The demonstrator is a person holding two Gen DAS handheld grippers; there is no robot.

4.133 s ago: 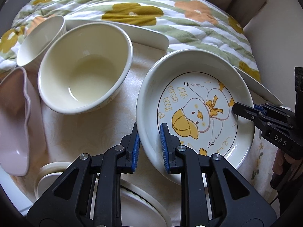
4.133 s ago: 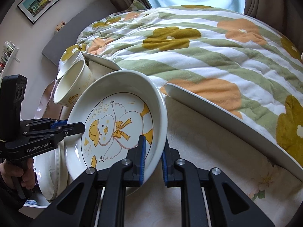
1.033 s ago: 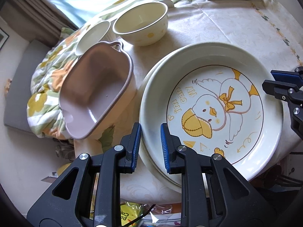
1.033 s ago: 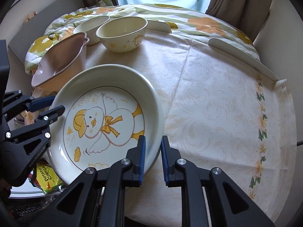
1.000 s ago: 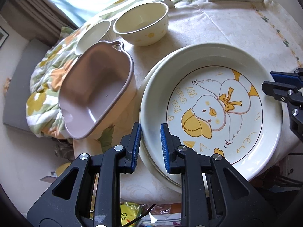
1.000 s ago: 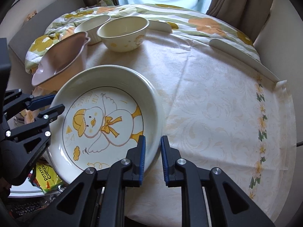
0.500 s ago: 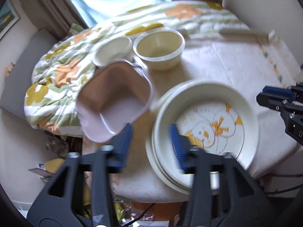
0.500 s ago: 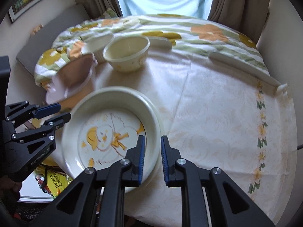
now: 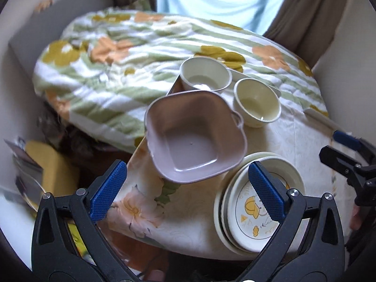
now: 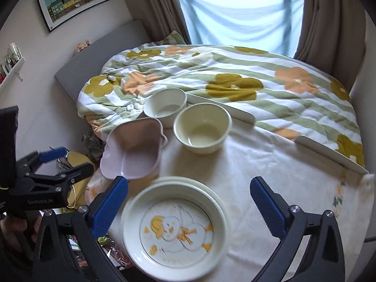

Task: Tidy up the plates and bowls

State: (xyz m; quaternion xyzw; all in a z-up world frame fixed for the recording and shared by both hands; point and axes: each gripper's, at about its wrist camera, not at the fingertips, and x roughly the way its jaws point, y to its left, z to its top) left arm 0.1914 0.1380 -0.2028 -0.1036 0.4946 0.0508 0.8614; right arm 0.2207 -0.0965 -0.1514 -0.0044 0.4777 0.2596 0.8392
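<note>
The duck plate (image 10: 176, 230) lies on top of a stack of cream plates (image 9: 219, 213) at the near edge of the table. My right gripper (image 10: 188, 205) hovers above it, jaws opening wide, nothing between them. My left gripper (image 9: 186, 190) hangs to the left over the table's edge, jaws also opening wide and holding nothing. A pink square bowl (image 9: 195, 138) stands just beyond the stack. Behind it are a cream bowl (image 10: 202, 129) and a white bowl (image 10: 165, 108), side by side. Each gripper shows in the other's view: the right gripper (image 9: 347, 157), the left gripper (image 10: 58, 164).
A pale patterned cloth (image 10: 270, 164) covers the table, bare to the right of the dishes. A flowered striped quilt (image 10: 235, 70) lies beyond the table's far rim (image 10: 329, 150). Clutter and a yellow object (image 9: 54, 171) sit on the floor at the left.
Both grippers have let go of the duck plate's rim, spread wide and risen. The plate now rests on the stack. The left view has swung toward the pink bowl.
</note>
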